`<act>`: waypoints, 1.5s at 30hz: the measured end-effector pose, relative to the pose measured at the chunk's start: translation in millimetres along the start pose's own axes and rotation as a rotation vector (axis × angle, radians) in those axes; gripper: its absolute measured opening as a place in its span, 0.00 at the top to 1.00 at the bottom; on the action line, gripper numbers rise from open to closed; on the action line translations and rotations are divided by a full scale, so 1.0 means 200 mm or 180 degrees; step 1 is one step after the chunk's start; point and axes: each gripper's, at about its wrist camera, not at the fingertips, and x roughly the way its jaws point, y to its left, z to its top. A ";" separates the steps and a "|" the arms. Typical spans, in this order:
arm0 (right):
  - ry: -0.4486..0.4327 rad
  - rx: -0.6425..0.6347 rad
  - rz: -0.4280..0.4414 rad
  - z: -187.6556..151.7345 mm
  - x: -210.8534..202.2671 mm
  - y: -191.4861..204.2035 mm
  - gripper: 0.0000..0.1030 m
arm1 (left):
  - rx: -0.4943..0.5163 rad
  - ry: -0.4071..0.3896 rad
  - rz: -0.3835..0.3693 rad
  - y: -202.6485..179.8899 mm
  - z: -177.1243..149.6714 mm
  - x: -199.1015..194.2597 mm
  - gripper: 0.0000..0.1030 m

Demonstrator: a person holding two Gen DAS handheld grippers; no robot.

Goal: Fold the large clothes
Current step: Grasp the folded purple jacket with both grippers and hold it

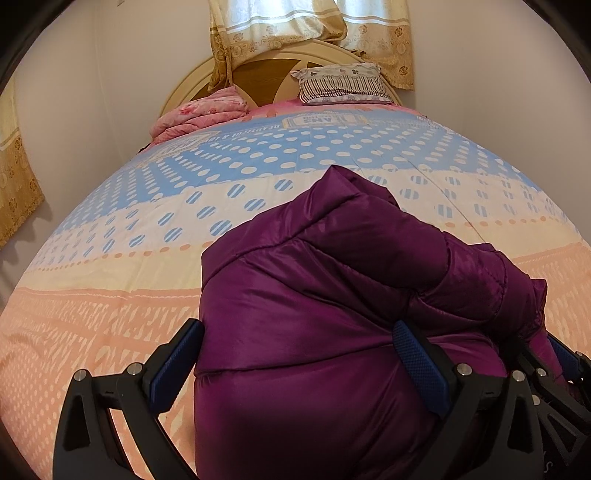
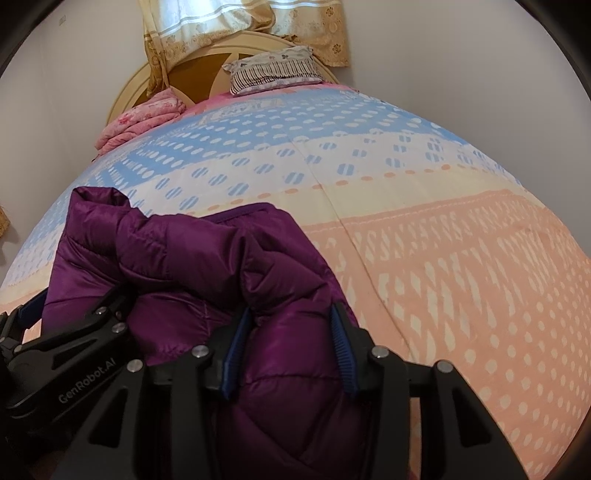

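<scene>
A purple puffer jacket [image 1: 332, 295] lies bunched at the near part of the bed; it also shows in the right wrist view [image 2: 207, 258]. My left gripper [image 1: 295, 354] has its jaws wide apart around a thick fold of the jacket, one blue pad on each side. My right gripper [image 2: 291, 347] is closed on a narrower fold of the jacket between its blue pads. Each gripper shows at the edge of the other's view, the right one [image 1: 554, 369] close beside the left one [image 2: 66, 332].
The bed is covered with a dotted blue, cream and orange quilt [image 1: 258, 162]. A folded pink blanket [image 1: 199, 114] and a striped pillow [image 1: 343, 85] lie by the wooden headboard [image 1: 258, 74]. Curtains [image 1: 295, 22] hang behind. Walls stand on both sides.
</scene>
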 end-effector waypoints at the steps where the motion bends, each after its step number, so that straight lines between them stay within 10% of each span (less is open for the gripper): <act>1: 0.0002 -0.0004 -0.0007 0.00 0.00 0.00 0.54 | -0.0001 0.0000 -0.0001 0.00 0.00 0.00 0.01; 45: 0.0013 -0.0037 -0.0086 -0.02 0.03 -0.01 0.51 | 0.0107 -0.0010 0.0100 -0.02 0.00 0.02 0.01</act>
